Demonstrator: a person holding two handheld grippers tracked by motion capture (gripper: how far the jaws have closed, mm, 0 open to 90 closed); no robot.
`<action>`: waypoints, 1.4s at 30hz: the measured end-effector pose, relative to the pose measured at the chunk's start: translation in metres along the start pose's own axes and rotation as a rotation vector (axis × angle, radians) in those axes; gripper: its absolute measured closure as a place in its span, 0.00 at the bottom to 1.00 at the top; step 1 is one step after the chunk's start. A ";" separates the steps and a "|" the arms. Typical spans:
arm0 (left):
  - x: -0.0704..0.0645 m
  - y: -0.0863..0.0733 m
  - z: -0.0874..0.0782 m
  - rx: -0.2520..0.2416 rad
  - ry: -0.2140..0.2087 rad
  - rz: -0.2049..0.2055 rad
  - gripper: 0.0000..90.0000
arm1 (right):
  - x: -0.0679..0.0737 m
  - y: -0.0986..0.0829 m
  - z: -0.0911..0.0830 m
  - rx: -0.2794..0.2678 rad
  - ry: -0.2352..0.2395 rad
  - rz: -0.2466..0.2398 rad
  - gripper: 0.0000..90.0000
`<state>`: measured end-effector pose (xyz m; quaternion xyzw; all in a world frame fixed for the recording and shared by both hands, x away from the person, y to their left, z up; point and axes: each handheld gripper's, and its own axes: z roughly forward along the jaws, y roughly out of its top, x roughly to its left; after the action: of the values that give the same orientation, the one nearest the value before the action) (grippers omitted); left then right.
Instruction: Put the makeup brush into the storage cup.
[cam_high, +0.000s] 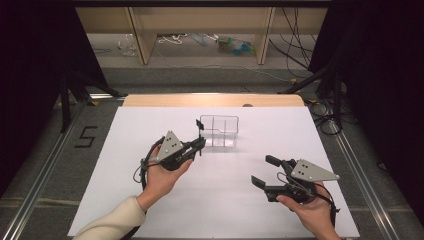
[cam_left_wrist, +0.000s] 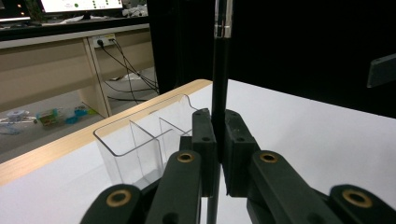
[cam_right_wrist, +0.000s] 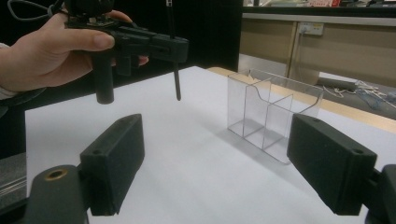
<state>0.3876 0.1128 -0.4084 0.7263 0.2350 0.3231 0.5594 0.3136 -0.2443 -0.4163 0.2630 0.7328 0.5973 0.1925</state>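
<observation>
— What is the left gripper (cam_high: 199, 145) doing?
— Its jaws are clenching a thin black pen (cam_left_wrist: 219, 88), holding it upright above the white bench (cam_high: 150, 130), just beside the clear divided organizer (cam_high: 220, 131).
— And the right gripper (cam_high: 265, 172)?
— It is hovering well apart from the organizer, jaws spread wide, gripping nothing.

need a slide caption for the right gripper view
Open right tongs face a clear divided organizer while the left tongs hold a thin black pen upright above the white table.
</observation>
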 end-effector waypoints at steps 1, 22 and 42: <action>0.001 0.000 0.000 0.001 0.006 0.002 0.94 | 0.001 0.000 -0.001 0.007 0.004 0.011 0.22; 0.008 0.005 0.011 -0.001 -0.014 0.023 0.94 | -0.002 -0.003 -0.005 0.012 -0.007 0.050 0.22; 0.010 0.009 0.018 -0.002 -0.006 0.024 0.95 | -0.002 -0.005 -0.004 0.019 -0.008 0.050 0.22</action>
<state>0.4075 0.1058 -0.4010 0.7294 0.2245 0.3279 0.5568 0.3121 -0.2491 -0.4204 0.2854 0.7310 0.5939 0.1777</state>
